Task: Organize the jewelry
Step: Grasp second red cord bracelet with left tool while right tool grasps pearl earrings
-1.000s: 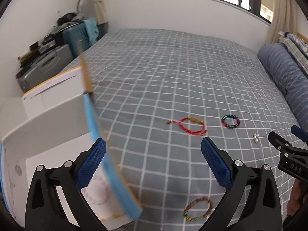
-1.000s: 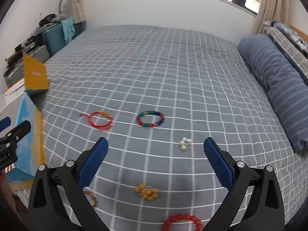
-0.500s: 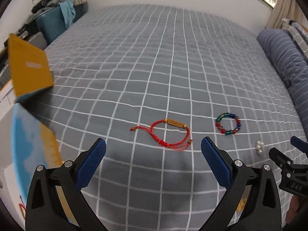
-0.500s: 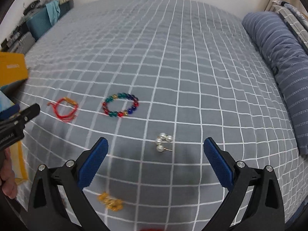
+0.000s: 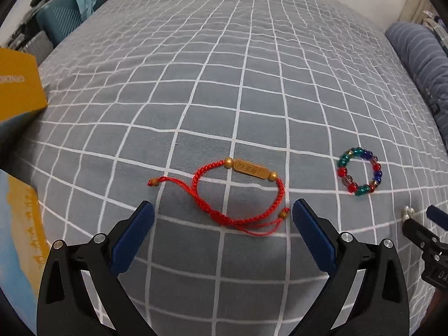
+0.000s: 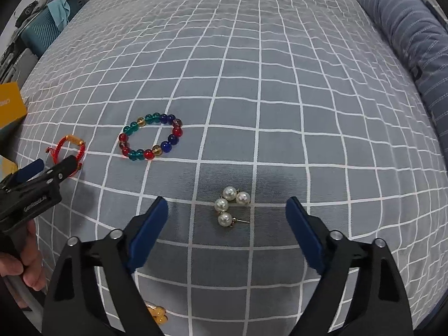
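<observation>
A red cord bracelet (image 5: 240,196) with a gold bar lies on the grey checked bed, just ahead of and between the fingers of my open left gripper (image 5: 223,218). A multicoloured bead bracelet (image 5: 359,171) lies to its right; it also shows in the right wrist view (image 6: 151,137). A cluster of pearl earrings (image 6: 230,205) lies between the fingers of my open right gripper (image 6: 226,212), just ahead of the tips. The red bracelet (image 6: 71,151) shows at the left of the right wrist view, partly behind the left gripper. Both grippers are empty.
A yellow and blue box (image 5: 19,89) with an open flap (image 5: 19,238) stands at the bed's left edge. A striped blue pillow (image 6: 414,44) lies along the right. Small amber beads (image 6: 158,315) lie under my right gripper. Luggage and clutter (image 5: 56,19) stand off the bed, far left.
Both grippers have moved forward and down towards the bed. The red bracelet now sits between the left fingers and the pearl earrings between the right fingers. Both stay open.
</observation>
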The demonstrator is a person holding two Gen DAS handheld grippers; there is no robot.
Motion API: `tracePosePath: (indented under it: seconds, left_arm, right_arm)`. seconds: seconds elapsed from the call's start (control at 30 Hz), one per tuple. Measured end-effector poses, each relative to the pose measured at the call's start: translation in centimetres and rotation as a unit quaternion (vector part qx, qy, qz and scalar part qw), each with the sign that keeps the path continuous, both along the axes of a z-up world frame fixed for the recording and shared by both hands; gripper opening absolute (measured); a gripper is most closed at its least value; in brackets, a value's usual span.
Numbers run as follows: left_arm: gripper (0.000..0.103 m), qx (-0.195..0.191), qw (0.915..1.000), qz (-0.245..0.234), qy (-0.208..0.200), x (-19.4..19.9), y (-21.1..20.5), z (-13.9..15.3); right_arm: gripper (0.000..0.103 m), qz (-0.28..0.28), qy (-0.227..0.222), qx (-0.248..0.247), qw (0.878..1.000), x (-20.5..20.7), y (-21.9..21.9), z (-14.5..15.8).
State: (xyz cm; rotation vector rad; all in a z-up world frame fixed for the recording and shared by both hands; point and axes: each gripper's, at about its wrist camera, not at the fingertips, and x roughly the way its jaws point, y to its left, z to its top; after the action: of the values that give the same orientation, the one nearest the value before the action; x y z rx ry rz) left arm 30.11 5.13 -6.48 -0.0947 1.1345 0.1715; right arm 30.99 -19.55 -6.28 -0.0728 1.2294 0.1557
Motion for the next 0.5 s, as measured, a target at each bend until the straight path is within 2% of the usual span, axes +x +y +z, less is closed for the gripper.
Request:
tracePosePath:
  seconds: [0.2, 0.27, 0.5]
  left_arm:
    - [0.096, -0.006, 1.0000, 0.000, 0.007, 1.1, 0.1, -0.7]
    - [0.089, -0.005, 1.0000, 0.003, 0.008, 1.4, 0.1, -0.7]
    - [0.065, -0.015, 0.9998, -0.006, 0.009, 1.4, 0.2, -0.5]
  right_arm:
    - [0.063, 0.005, 0.013, 0.001, 1.000, 0.4, 0.4, -0.5]
    - [0.051, 0.002, 0.019, 0.008, 1.000, 0.5, 0.3, -0.7]
    - [0.032, 0.001, 0.030, 0.017, 0.999, 0.9, 0.3, -1.2]
